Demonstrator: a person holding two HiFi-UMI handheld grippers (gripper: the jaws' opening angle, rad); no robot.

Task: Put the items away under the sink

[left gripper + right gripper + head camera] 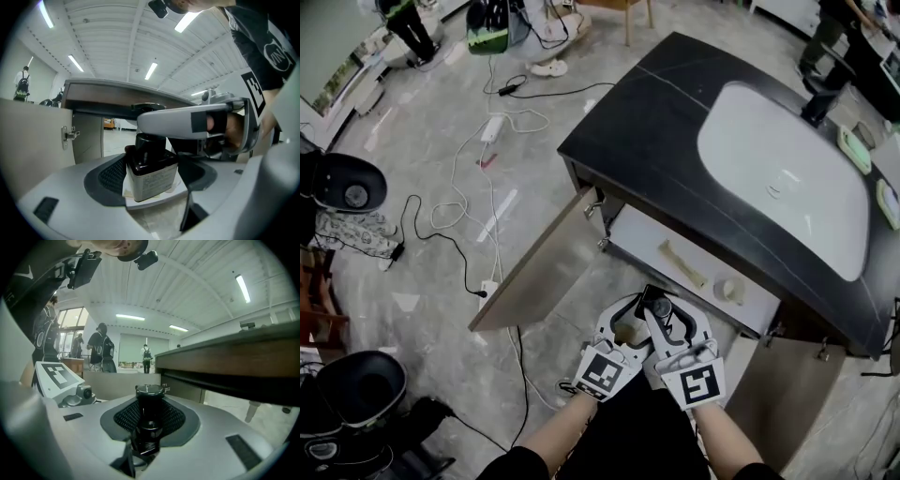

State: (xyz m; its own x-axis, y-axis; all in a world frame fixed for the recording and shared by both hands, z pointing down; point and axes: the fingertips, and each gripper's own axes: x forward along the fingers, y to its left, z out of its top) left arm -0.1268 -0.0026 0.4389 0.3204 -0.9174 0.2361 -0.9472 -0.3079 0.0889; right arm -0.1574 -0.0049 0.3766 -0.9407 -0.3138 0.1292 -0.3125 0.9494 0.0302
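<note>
Where the two grippers meet low in the head view, the left gripper (617,342) is clamped on the labelled body of a dark bottle (151,180); the right gripper (673,333) is closed round the same bottle's black cap (150,399); the bottle hangs just in front of the open cabinet, not yet inside. Beyond, the left door (539,272) stands wide; a pale shelf (647,241) under the black countertop (647,131) carries two beige items. Assessed hazards: opposing pulls from the double grip could loosen the cap or twist the bottle free; release by one side before the other is secure could drop it; the countertop's edge may catch the cap on entry.
</note>
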